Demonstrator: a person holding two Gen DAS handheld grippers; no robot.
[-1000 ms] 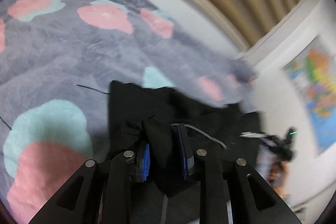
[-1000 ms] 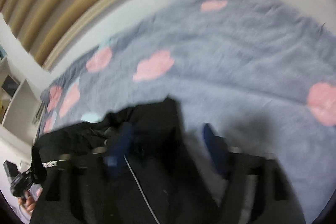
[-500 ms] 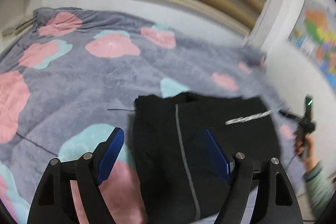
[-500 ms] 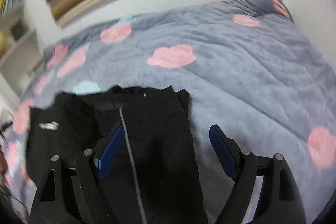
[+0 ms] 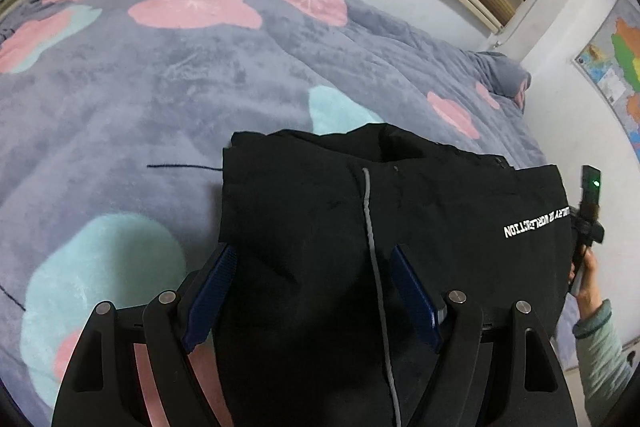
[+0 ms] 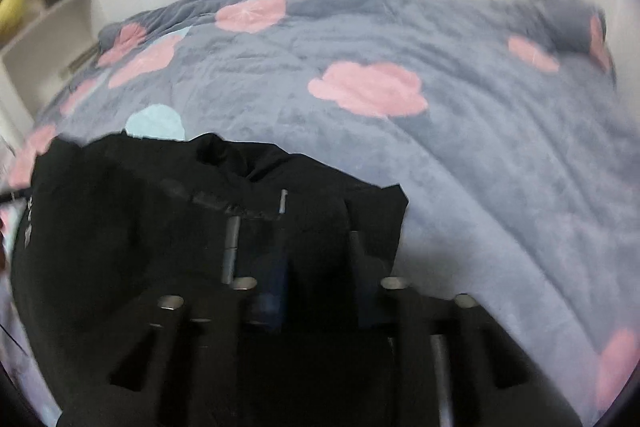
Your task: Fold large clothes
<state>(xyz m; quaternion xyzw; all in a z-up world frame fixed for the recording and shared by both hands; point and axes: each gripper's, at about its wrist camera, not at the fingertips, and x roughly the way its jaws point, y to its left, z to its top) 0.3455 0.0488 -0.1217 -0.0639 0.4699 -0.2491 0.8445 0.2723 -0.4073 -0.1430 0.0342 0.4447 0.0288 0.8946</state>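
A black hooded garment (image 5: 400,219) with a grey drawstring (image 5: 372,251) and white lettering (image 5: 536,223) lies folded on the bed; it also shows in the right wrist view (image 6: 160,227). My left gripper (image 5: 312,291) is open, its blue pads either side of the garment's near left part, holding nothing. My right gripper (image 6: 316,267) is blurred by motion over the garment's right edge; its blue pads stand closer together with dark cloth between them, but a grip is unclear.
The bed carries a grey fleece blanket (image 5: 160,87) with pink and teal shapes; it also fills the right wrist view (image 6: 480,147). A wall map (image 5: 616,59) hangs at right. A white shelf unit (image 6: 40,27) stands left. The person's other hand (image 5: 584,267) shows at right.
One second ago my left gripper was shut on black cloth; it has let go and opened. My right gripper's pads have drawn closer together over the garment's right edge since half a second ago.
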